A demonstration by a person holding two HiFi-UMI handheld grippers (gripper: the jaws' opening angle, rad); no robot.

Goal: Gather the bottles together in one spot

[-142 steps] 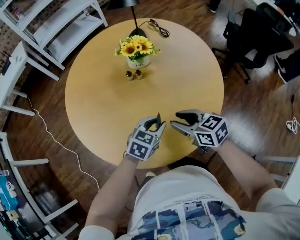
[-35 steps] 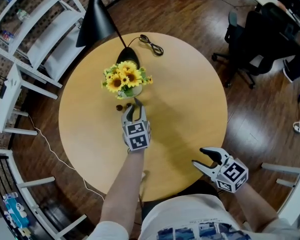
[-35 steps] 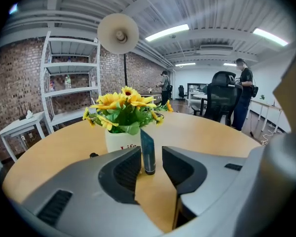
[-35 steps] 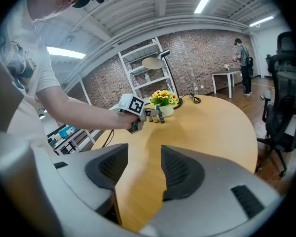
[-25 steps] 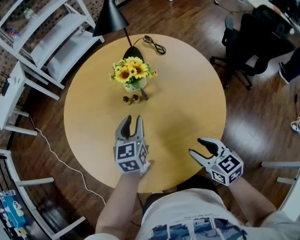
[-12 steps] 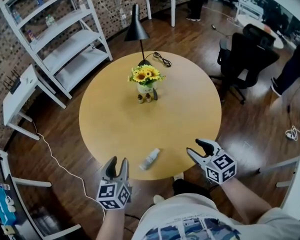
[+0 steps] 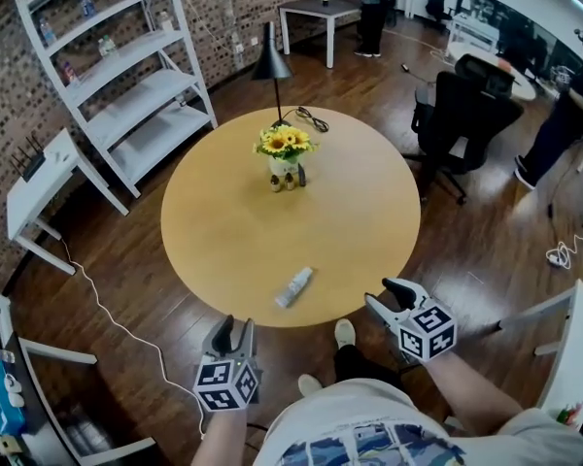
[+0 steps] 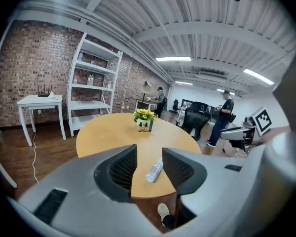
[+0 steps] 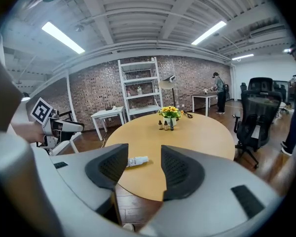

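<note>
On the round wooden table (image 7: 223, 231), a white bottle (image 7: 294, 286) lies on its side near the front edge. Three small bottles, two brown (image 7: 275, 184) (image 7: 289, 183) and one dark (image 7: 300, 176), stand close together at the sunflower vase (image 7: 284, 153) on the far side. My left gripper (image 7: 233, 328) hangs open and empty off the table's near edge, left of the white bottle. My right gripper (image 7: 381, 294) is open and empty, off the edge to the right. The left gripper view shows the white bottle (image 8: 154, 170) past its jaws; the right gripper view shows the white bottle (image 9: 137, 161) too.
A black lamp (image 7: 270, 56) and a coiled cable (image 7: 313, 119) sit behind the vase. A white shelf unit (image 7: 117, 76) and a white side table (image 7: 49, 183) stand to the left, a black office chair (image 7: 462, 115) to the right. People stand at the back.
My left gripper has drawn back from over the table to beyond its near edge, and the white bottle now shows lying there. The view has pulled back from the table.
</note>
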